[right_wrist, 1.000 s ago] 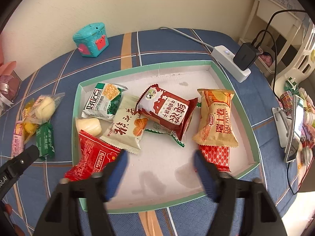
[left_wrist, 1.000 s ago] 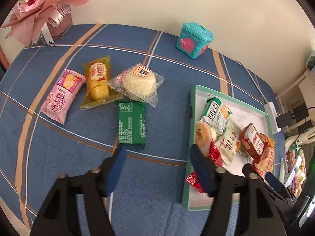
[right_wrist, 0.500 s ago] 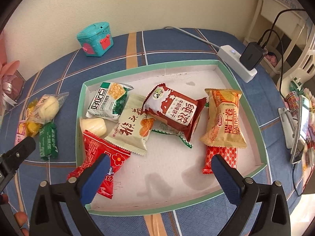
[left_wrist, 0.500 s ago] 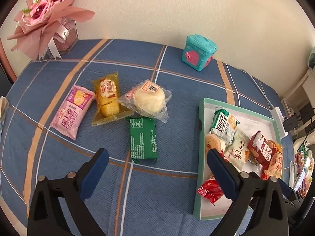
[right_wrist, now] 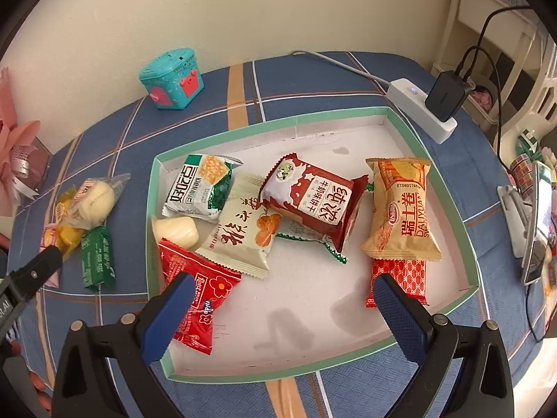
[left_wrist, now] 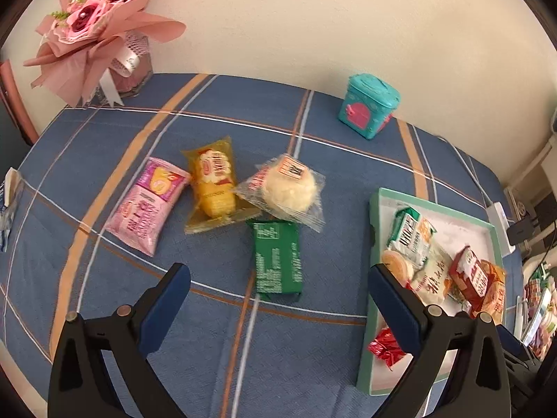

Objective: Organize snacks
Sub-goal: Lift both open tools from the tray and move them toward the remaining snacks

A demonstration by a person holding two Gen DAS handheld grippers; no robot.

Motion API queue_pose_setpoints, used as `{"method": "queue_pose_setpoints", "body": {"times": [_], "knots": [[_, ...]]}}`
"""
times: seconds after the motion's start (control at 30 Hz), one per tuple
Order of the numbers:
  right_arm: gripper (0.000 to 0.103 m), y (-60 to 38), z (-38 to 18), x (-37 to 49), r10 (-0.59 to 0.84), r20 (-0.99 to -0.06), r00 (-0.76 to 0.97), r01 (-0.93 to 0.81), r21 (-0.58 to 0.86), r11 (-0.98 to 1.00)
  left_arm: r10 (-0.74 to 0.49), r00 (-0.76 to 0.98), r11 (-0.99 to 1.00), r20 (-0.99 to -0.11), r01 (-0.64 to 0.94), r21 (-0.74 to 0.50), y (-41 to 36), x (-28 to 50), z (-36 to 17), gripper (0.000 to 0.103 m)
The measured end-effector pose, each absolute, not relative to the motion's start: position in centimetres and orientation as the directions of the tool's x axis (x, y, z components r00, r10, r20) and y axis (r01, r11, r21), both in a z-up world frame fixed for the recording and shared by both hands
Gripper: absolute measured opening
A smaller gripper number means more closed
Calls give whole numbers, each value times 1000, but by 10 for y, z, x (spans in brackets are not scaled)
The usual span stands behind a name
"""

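On the blue plaid cloth lie a green packet (left_wrist: 277, 257), a clear-wrapped white bun (left_wrist: 288, 188), a yellow cake packet (left_wrist: 213, 184) and a pink packet (left_wrist: 145, 205). My left gripper (left_wrist: 278, 280) hangs open above the green packet, nothing between its fingers. The green-rimmed tray (right_wrist: 449, 195) holds several snacks: a dark red packet (right_wrist: 313, 198), an orange packet (right_wrist: 400, 209), a cream packet (right_wrist: 243, 230) and a bright red packet (right_wrist: 198, 299). My right gripper (right_wrist: 282, 294) stands open over the tray's bare front part, holding nothing. The tray (left_wrist: 431, 207) also shows at the right of the left wrist view.
A teal toy box (left_wrist: 369, 104) stands near the wall, a pink bouquet (left_wrist: 94, 28) at the far left corner. A white power strip with a black charger (right_wrist: 431, 108) lies behind the tray. A phone on a stand (right_wrist: 536, 230) sits right of the tray.
Both grippers' jaws have spread from partly closed to wide open. The left wrist view has tilted up a little, showing more of the bouquet and wall.
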State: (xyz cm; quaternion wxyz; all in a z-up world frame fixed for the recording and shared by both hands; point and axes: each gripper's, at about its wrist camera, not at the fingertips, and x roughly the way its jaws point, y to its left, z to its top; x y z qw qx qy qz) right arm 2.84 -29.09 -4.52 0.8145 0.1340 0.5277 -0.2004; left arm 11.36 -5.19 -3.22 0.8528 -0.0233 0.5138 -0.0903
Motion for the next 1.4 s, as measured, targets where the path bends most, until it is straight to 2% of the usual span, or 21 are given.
{"method": "queue_pose_setpoints", "body": {"times": [0.23,0.37,0.57,0.77,1.27,1.4], "knots": [[103,-284,-45,31,-178,-913,368,448,6,894,-95,462,995,-882,54,-79,-26,124,-32,101],[103,-277,-45,32,-189,-910,368,439,-10,899,-100,432,991,-896,-34,-127,-2,130,-37,101],[103,-262,-44,37,-154,-906,394,413,25,910,-8,427,992,-904,-114,-62,27,138,-41,101],[103,-238,-46,45,-130,-903,409,366,32,930,34,427,988,-904,-149,-33,50,146,-42,101],[102,-173,-43,74,-18,-878,479,205,92,974,-33,415,969,-909,-211,-132,101,162,-48,102],[95,-160,-44,84,12,-877,480,187,116,975,-72,400,963,-913,-210,-168,107,172,-57,102]]}}
